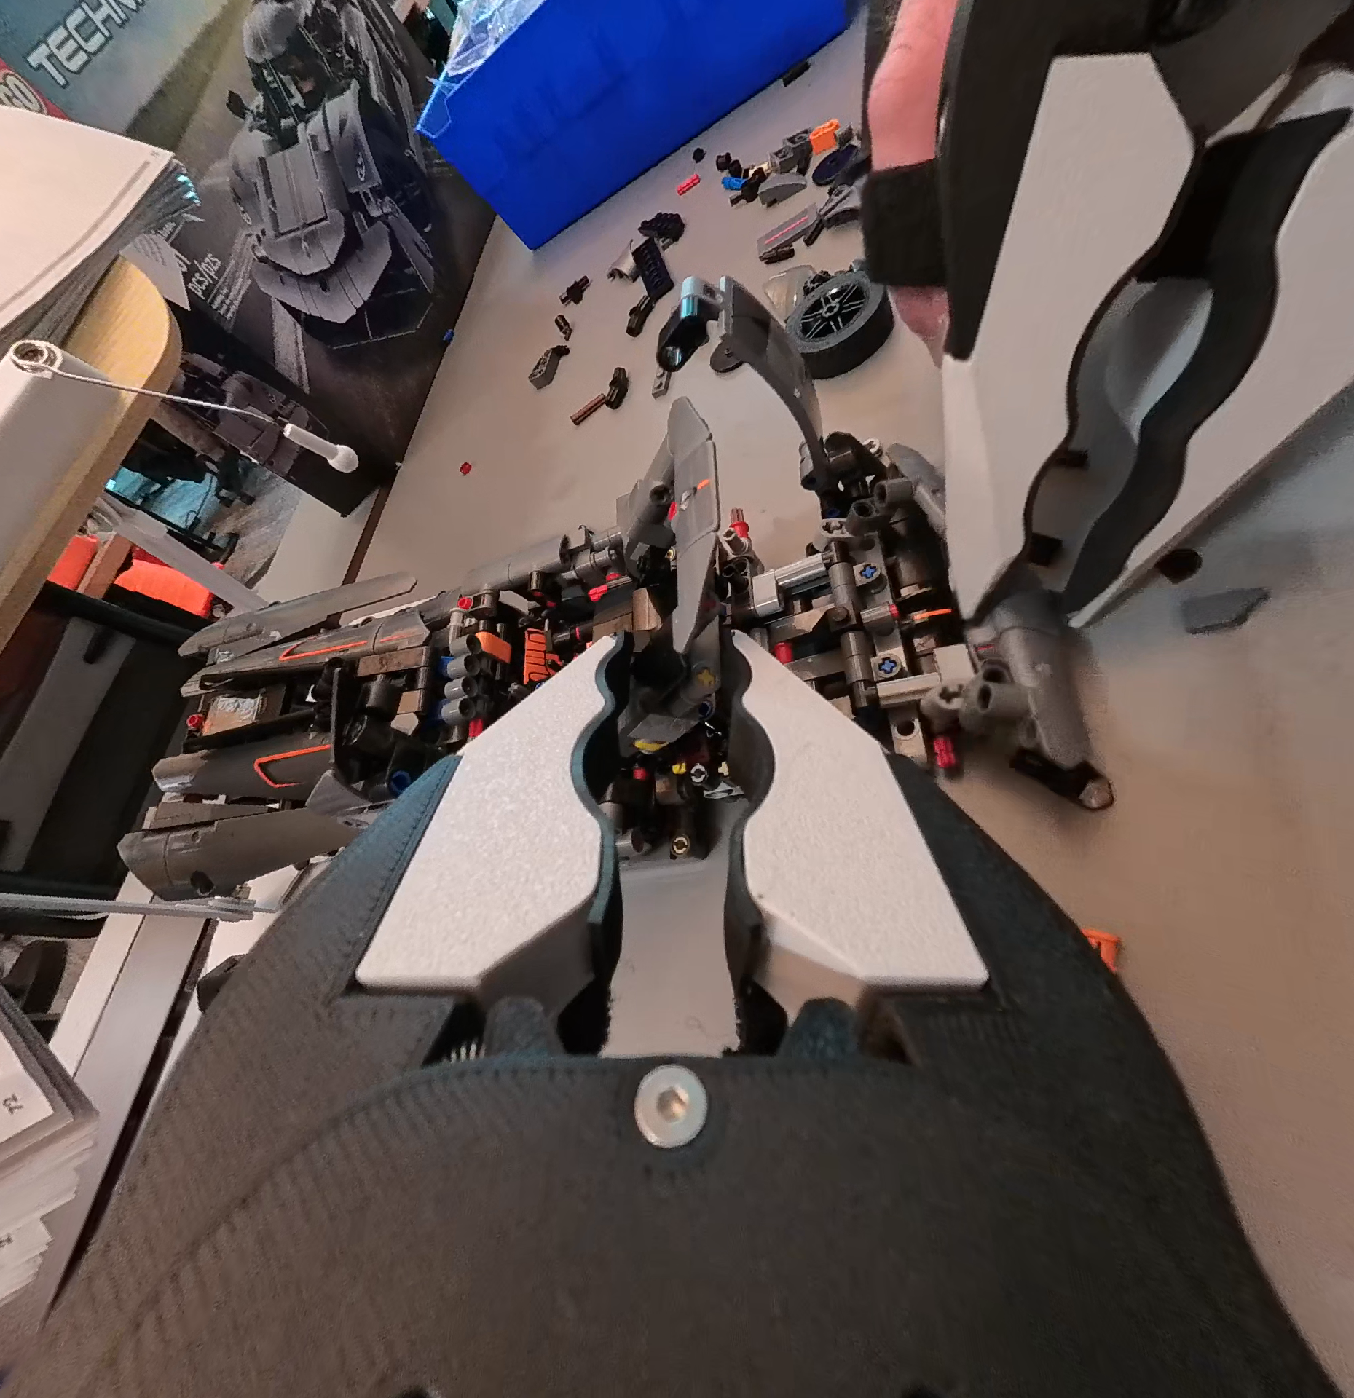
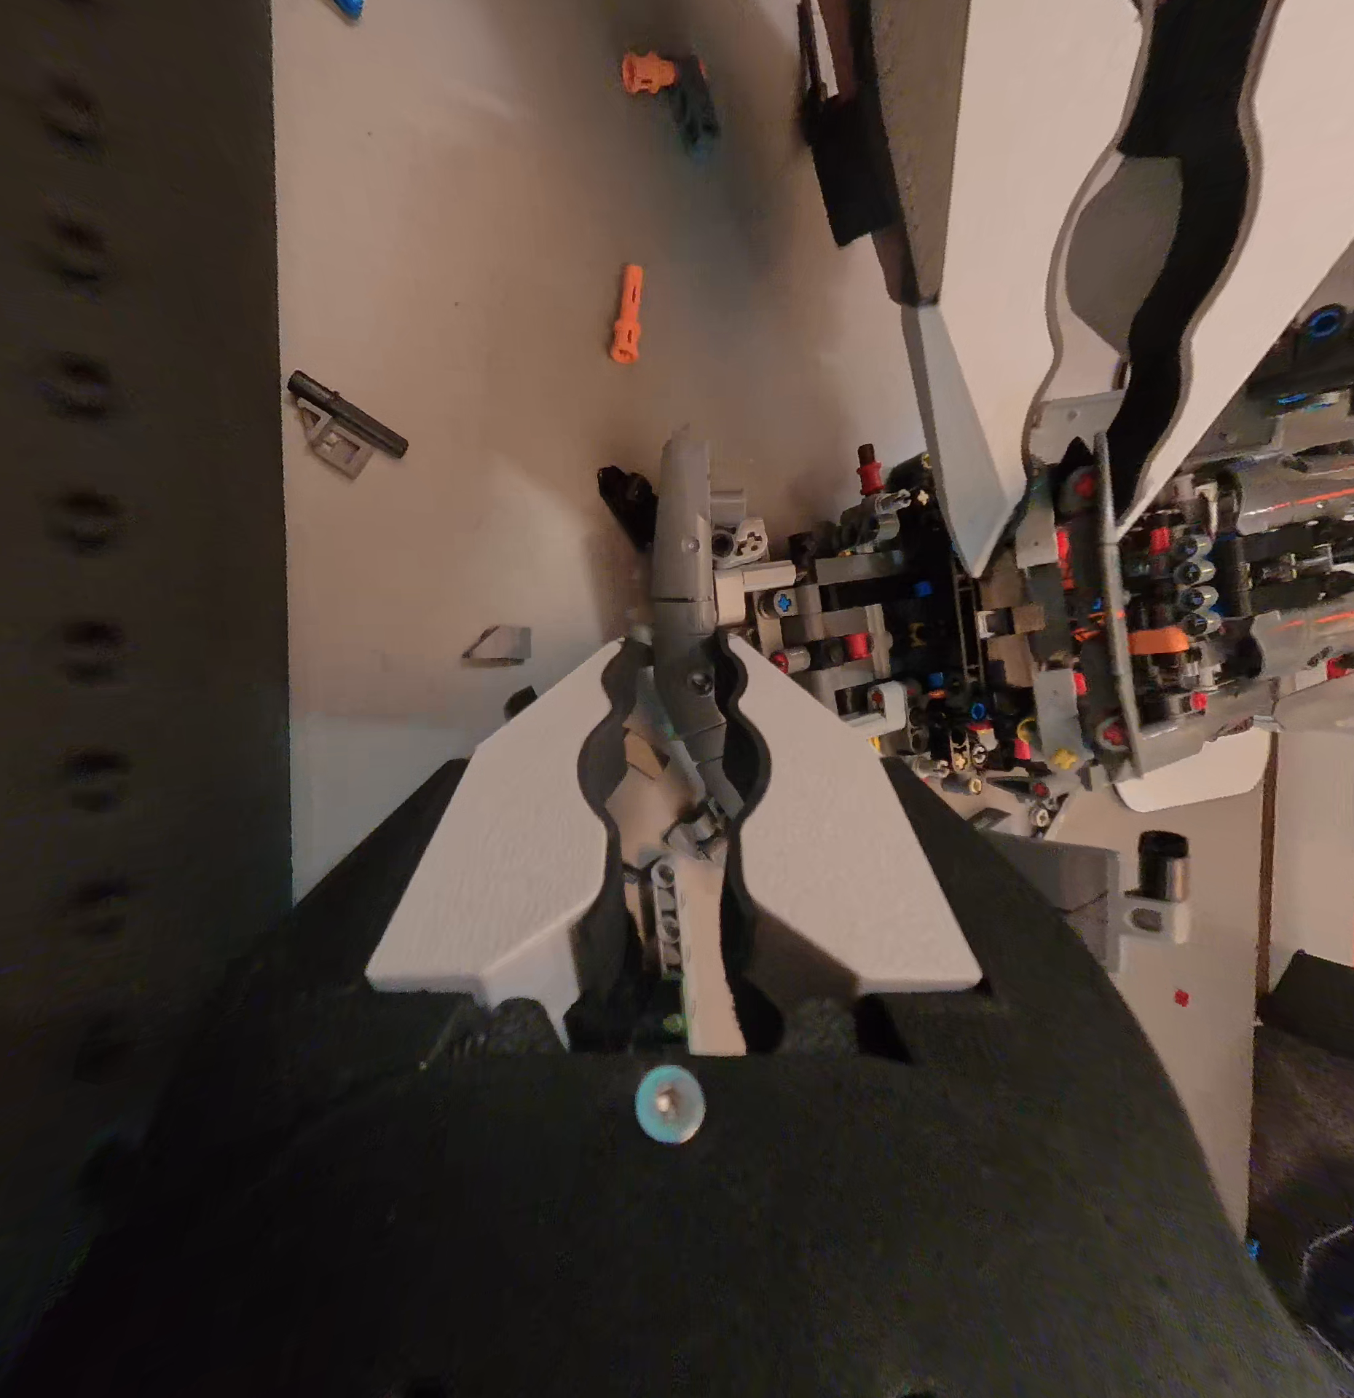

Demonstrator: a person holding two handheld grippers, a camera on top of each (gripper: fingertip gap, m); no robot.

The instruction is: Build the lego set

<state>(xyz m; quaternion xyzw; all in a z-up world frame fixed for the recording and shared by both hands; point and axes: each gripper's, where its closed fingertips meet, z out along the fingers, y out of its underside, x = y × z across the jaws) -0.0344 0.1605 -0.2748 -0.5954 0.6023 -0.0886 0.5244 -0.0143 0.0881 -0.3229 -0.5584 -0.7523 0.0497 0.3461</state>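
Observation:
The half-built dark grey Lego car (image 1: 401, 681) lies across the pale table, with orange lines on its side panels. My left gripper (image 1: 677, 643) is shut on an upright grey panel (image 1: 692, 514) at the car's middle. My right gripper (image 2: 677, 643) is shut on a long grey curved panel (image 2: 681, 560) at the car's end, beside the chassis (image 2: 848, 628). In the left wrist view, the right gripper (image 1: 1025, 605) comes down from the upper right onto that end panel (image 1: 1037, 681). In the right wrist view, the left gripper (image 2: 1052, 545) comes down from the top right.
Loose parts lie beyond the car: a black wheel (image 1: 836, 318), a curved grey piece (image 1: 764, 340) and small pins. A blue bin (image 1: 621, 113), the set's box (image 1: 318, 227) and booklets (image 1: 45, 227) stand at the left. Orange pins (image 2: 628, 314) and a black axle (image 2: 348, 414) lie near the right gripper.

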